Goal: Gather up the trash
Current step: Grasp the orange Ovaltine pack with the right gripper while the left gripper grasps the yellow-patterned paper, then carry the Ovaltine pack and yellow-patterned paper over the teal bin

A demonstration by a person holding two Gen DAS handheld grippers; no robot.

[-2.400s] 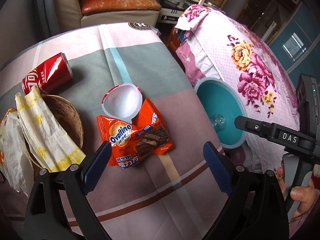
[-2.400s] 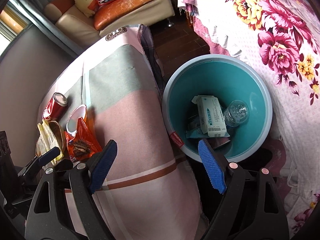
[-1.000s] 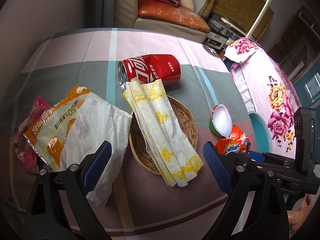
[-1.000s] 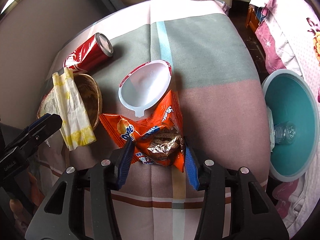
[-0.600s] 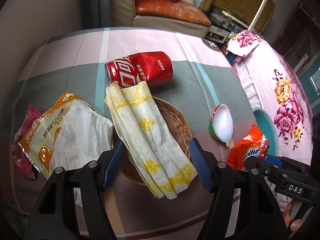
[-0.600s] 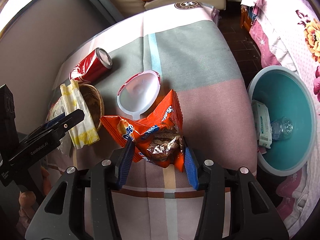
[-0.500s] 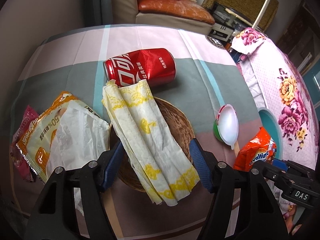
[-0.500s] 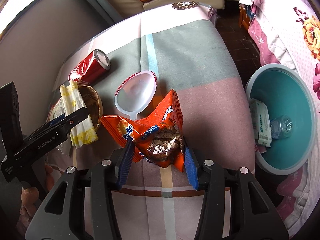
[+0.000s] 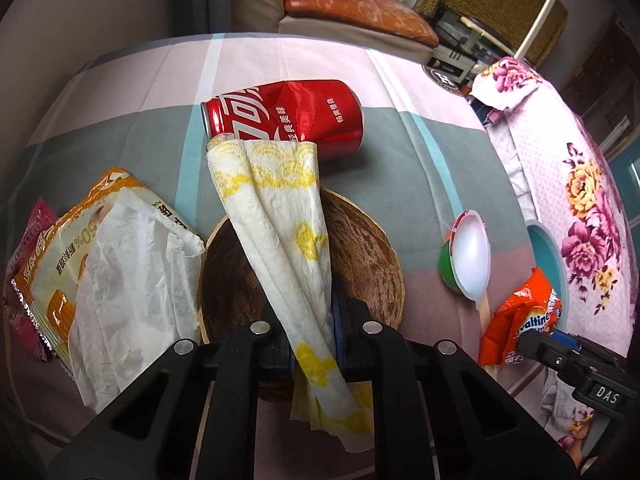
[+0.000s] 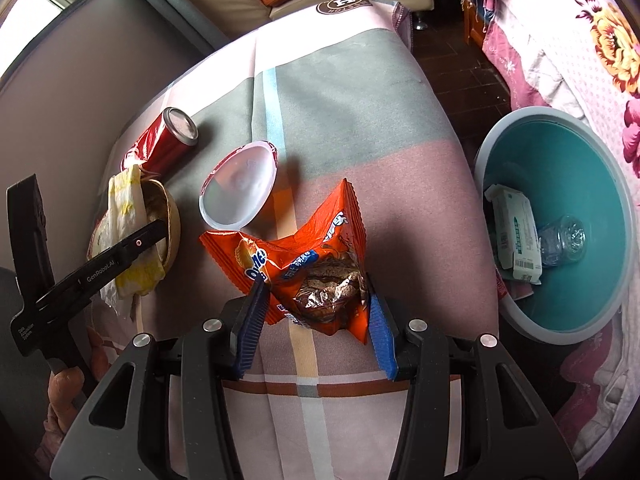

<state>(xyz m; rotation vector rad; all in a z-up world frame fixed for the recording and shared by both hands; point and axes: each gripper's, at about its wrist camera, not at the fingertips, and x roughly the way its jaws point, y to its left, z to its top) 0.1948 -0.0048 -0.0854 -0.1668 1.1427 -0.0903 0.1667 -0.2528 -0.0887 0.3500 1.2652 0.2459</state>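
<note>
My left gripper (image 9: pixel 312 344) is shut on a white and yellow paper napkin (image 9: pixel 284 216) that lies across a brown woven bowl (image 9: pixel 360 256). My right gripper (image 10: pixel 316 312) is shut on an orange Ovaltine wrapper (image 10: pixel 304 256) and holds it just above the table. A dented red cola can (image 9: pixel 288 114) lies on its side behind the bowl. A white plastic cup (image 10: pixel 240 194) lies tipped beside the wrapper. The teal trash bin (image 10: pixel 592 184) stands to the right of the table, with a packet and a bottle inside.
An orange and white snack bag (image 9: pixel 100 256) and a pink packet (image 9: pixel 28 240) lie at the table's left. A floral covered bed (image 9: pixel 576 168) stands to the right. A sofa (image 9: pixel 352 12) is beyond the table. The table wears a pink and green checked cloth (image 10: pixel 352 80).
My left gripper swung left to the bowl and closed on the napkin. My right gripper closed on the Ovaltine wrapper and has lifted it slightly towards the bin side.
</note>
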